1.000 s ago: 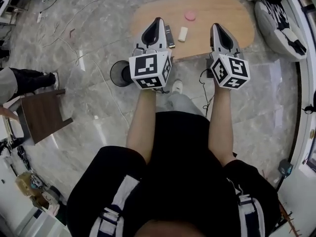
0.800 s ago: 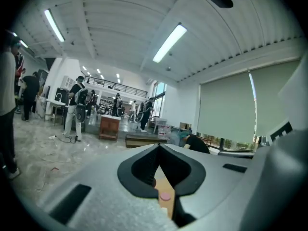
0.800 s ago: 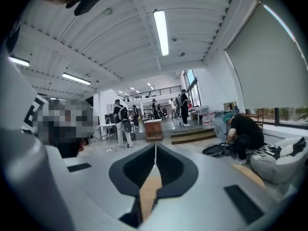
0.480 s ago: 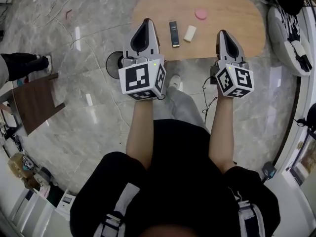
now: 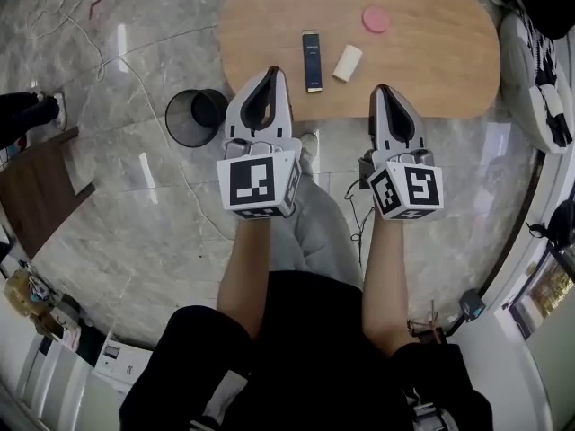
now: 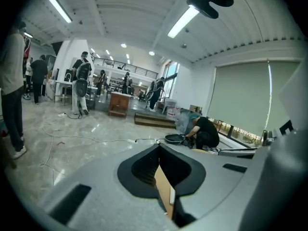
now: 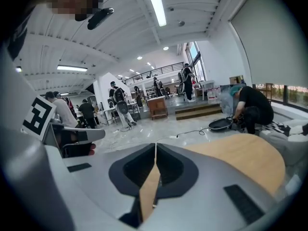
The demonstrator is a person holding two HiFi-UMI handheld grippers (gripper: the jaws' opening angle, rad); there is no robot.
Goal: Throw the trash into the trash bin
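Three pieces of trash were seen on the pale oval wooden table [image 5: 431, 61]: a slim dark rectangular packet [image 5: 312, 59], a short cream-white cylinder [image 5: 348, 62] just beside it, and a flat pink round disc [image 5: 375, 18] farther back. The round black mesh trash bin [image 5: 196, 117] stood on the grey marble floor [image 5: 135, 196], off the table's left end and well apart from all three pieces.

The left gripper [image 5: 268, 77] was held over the near table edge with its tongs pressed together at the tips and nothing between them. The right gripper [image 5: 386, 95] was likewise closed and empty. Neither was touching any trash.

All three pieces were judged to be light. The dark packet looked stiff and flat, and would best be taken across its narrow width near the middle. The cream cylinder was expected to roll if nudged, so it should be pinched across its curved sides, squarely. The pink disc seemed thin and close to the wood; its rim would offer the only hold, and slipping was thought likely. The tongs would have to be spread before any pick.
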